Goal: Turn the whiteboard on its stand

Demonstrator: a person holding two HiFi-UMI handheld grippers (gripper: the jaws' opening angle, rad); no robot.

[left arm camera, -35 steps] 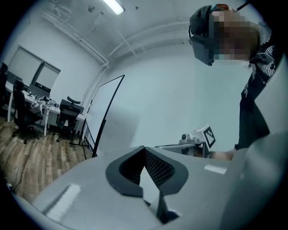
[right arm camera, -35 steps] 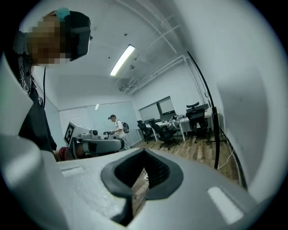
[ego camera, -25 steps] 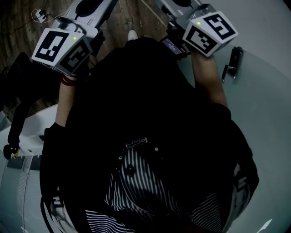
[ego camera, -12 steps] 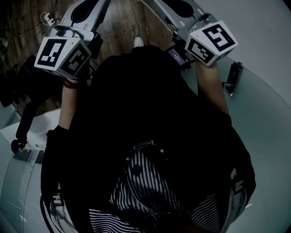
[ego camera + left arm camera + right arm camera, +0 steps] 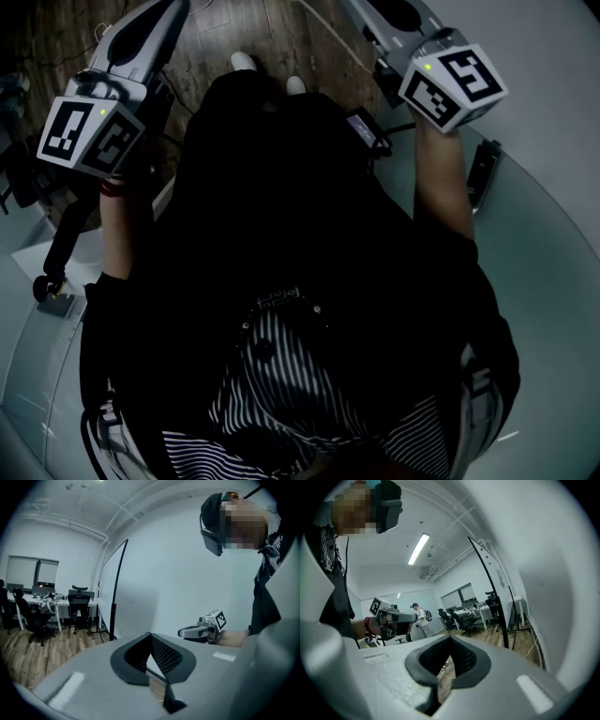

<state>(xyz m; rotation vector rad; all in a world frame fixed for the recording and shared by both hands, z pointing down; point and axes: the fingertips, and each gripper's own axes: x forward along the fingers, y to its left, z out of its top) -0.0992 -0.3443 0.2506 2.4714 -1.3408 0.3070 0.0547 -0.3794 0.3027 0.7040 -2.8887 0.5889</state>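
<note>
The whiteboard stands edge-on on its black stand in front of a pale wall, well beyond my left gripper. In the right gripper view the whiteboard rises behind a black frame post, also far from my right gripper. Both grippers have their dark pads meeting with nothing between them. Each sees the other held out in a hand: the right gripper and the left gripper. In the head view only their marker cubes show, left cube and right cube, over the person's dark top.
Office chairs and desks stand on the wood floor beyond the board. A person with a backpack stands far off by more chairs. A white round table with a black clamp lies at my right.
In the head view the two marker cubes have spread apart, the left one going left and lower, the right one slightly right. The black clamp on the table has shifted lower in the picture.
</note>
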